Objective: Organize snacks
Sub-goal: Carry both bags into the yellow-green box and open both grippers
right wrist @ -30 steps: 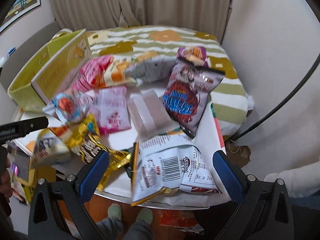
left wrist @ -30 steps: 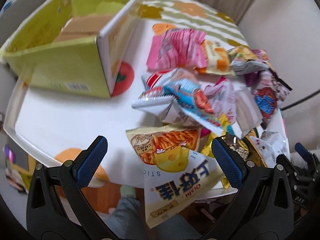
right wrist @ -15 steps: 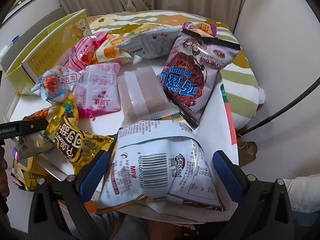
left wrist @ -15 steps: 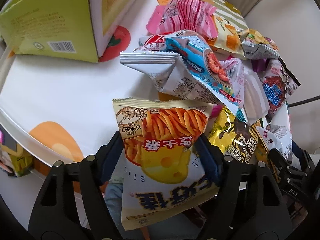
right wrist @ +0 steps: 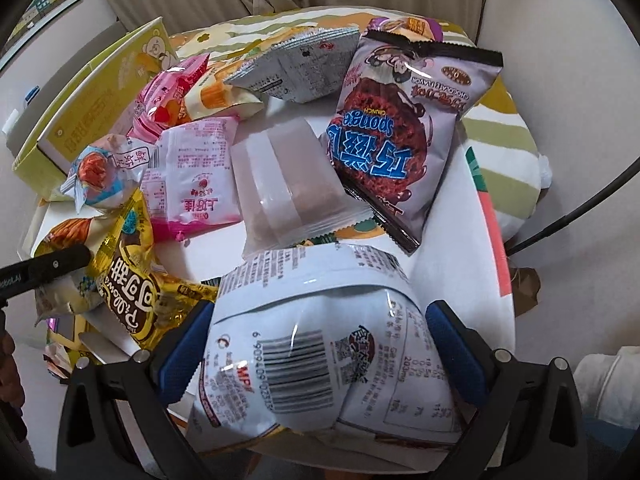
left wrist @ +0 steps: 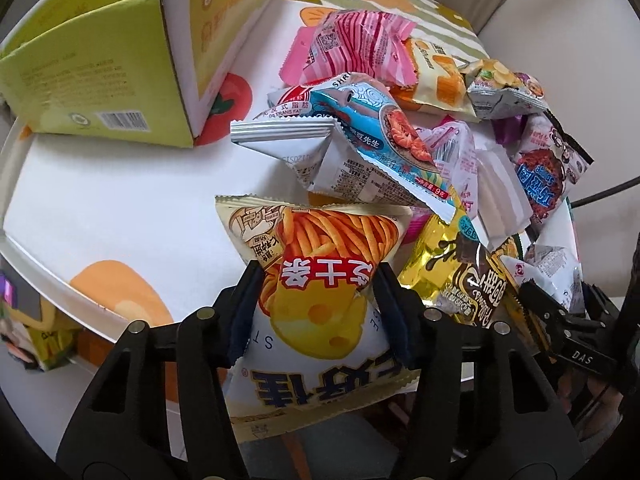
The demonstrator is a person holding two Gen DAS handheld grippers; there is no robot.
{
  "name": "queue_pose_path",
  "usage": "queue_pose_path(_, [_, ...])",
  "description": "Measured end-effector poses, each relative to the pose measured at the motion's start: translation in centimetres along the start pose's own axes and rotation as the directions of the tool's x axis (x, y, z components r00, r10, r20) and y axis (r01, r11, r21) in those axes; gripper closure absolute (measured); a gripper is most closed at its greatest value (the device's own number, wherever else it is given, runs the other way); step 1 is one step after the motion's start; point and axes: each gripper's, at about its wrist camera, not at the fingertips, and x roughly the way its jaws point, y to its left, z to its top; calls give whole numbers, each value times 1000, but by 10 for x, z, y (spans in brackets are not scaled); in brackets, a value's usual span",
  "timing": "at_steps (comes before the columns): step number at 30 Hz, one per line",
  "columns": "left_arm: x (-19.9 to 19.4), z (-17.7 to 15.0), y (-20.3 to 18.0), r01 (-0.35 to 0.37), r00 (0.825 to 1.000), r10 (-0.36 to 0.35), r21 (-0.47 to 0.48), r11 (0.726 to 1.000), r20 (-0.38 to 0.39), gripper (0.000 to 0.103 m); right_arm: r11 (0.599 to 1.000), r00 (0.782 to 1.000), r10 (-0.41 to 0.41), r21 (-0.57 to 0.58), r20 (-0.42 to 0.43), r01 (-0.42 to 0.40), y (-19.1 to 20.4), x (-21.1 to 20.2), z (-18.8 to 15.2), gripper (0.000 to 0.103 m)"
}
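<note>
Cheese-stick bag (left wrist: 320,288) sits between the pads of the left hand-held gripper (left wrist: 318,312) – jaws closing, pads already denting both sides of it. The bag hangs over the near edge of the tabletop (left wrist: 112,200), its top corner toward the pile. Right hand-held gripper (right wrist: 316,344) is released, jaws wide on either side of a white barcode bag (right wrist: 320,352) at the near tabletop edge, pads not pressing. Yellow-green box (left wrist: 100,72) stands open at the far left. Remaining snacks are heaped to its right – pink striped bag (left wrist: 352,48), shrimp bag (left wrist: 360,128), gold bag (left wrist: 452,272), and chocolate sponge bag (right wrist: 404,128) leaning at the far side.
</note>
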Motion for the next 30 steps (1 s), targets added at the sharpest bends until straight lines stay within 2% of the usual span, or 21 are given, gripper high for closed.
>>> queue_pose_path(1, [-1,0,0,1,1000,-1,0,1000,1,51,1000,1000,4,2,-9,-4,0,2,0,2])
queue_pose_path(5, [-6,-2,1,6,1000,-6,0,1000,9,51,1000,1000,9,-23,-8,-9,4,0,-1,20])
queue_pose_path(8, [-10,-3,2,7,1000,-7,-4,1000,17,51,1000,1000,14,-27,-5,-15,4,-3,-3,27])
queue_pose_path(12, [-20,-3,3,4,999,-4,-3,1000,37,51,1000,1000,17,-15,11,-17,4,-11,-5,28])
queue_pose_path(20, [-56,2,0,-20,992,18,9,1000,124,51,999,996,31,-37,83,-28,13,-41,7,28])
queue_pose_path(25, [-89,9,-3,-26,979,24,6,1000,203,51,998,989,36,-57,142,-28,21,-64,24,28])
queue_pose_path(30, [-122,26,1,-25,958,19,15,1000,287,51,994,975,54,-99,214,-34,39,-85,52,28])
